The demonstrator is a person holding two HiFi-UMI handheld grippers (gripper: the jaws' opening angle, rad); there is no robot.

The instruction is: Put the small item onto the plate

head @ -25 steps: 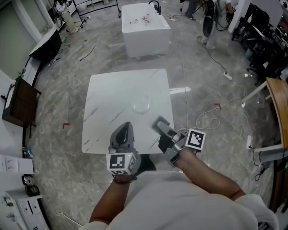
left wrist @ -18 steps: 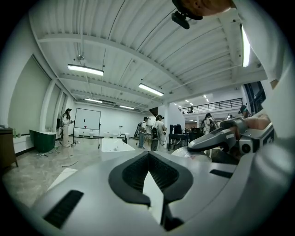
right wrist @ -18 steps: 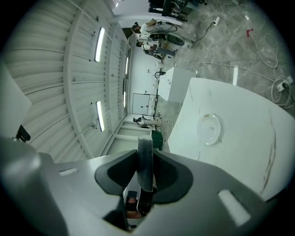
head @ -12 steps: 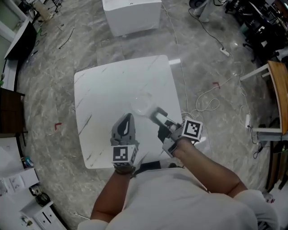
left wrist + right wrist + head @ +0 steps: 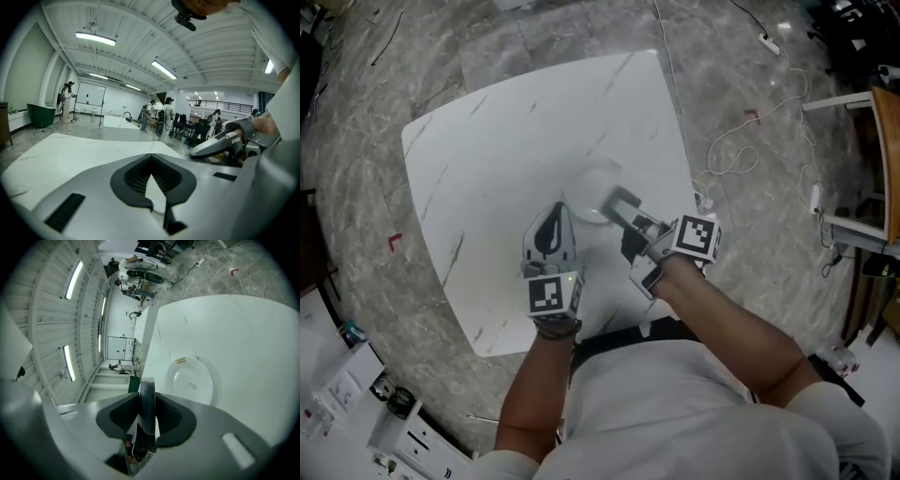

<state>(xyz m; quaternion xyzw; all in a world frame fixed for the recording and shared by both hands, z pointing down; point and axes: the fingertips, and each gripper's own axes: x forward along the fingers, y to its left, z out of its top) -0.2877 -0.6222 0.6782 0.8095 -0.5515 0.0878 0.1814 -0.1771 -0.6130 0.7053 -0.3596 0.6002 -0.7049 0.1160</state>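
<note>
A clear round plate [image 5: 592,190] lies near the middle of the white marble table [image 5: 497,141]. My right gripper [image 5: 616,198] reaches to the plate's near right rim and is shut on a thin dark grey small item [image 5: 146,401] that stands upright between its pads. In the right gripper view the plate [image 5: 193,380] sits just ahead of the jaws, with nothing on it. My left gripper [image 5: 557,210] hovers over the table just left of the plate, its tips together around nothing. In the left gripper view the right gripper [image 5: 216,144] shows at the right.
The table's near edge [image 5: 581,328] is close to the person's body. White cables [image 5: 741,141] trail over the grey floor to the right, near a wooden piece of furniture [image 5: 889,141]. A red mark [image 5: 395,241] is on the floor at left. People stand far off [image 5: 166,112].
Both grippers have come down and forward over the table towards the plate. The right one now reaches the plate's rim, with the dark item still in it. The table fills more of the view.
</note>
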